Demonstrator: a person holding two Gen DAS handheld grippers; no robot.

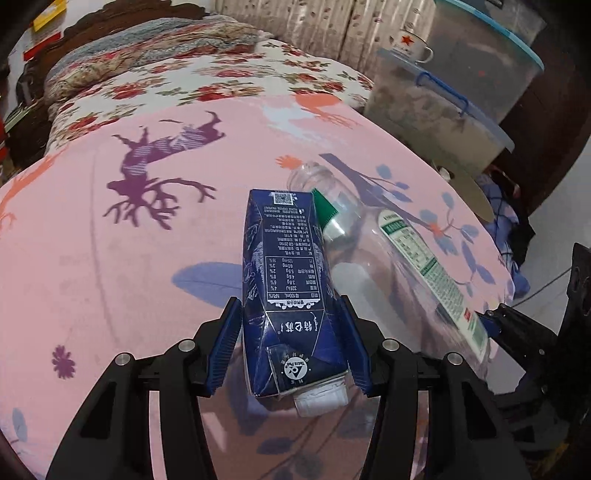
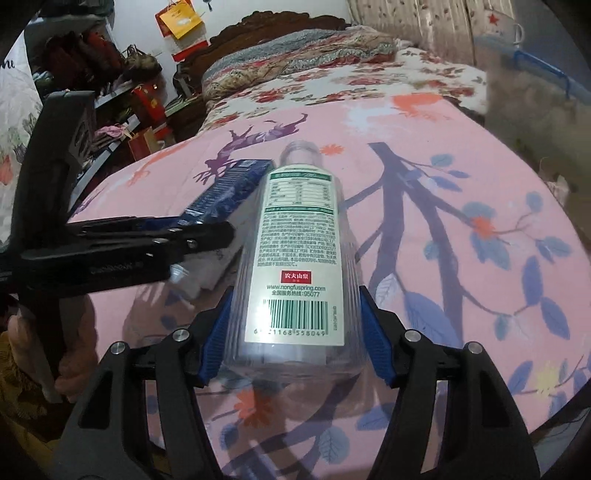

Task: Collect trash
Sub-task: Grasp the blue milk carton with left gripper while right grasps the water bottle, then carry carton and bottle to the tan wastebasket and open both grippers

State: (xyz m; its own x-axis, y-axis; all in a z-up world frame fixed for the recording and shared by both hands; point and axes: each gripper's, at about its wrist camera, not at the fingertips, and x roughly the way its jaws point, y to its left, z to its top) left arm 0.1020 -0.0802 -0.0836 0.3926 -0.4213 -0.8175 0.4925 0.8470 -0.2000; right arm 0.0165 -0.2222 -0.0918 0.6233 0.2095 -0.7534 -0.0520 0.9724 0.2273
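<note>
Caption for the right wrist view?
Right gripper clamps a clear bottle above the pink bedspread, carton alongside.

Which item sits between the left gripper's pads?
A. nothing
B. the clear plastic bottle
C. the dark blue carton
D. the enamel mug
C: in the left wrist view the left gripper has its blue pads pressed on both sides of the carton, while the bottle is in the right gripper.

A lived-in bedroom at home: under the jaws lies a pink bedspread (image 1: 110, 258), past them a flowered quilt (image 2: 332, 85) and carved wooden headboard (image 2: 258, 26). Right of the jaws stand 2 lidded storage tubs (image 1: 443, 110) bearing an enamel mug (image 1: 412, 46).
</note>
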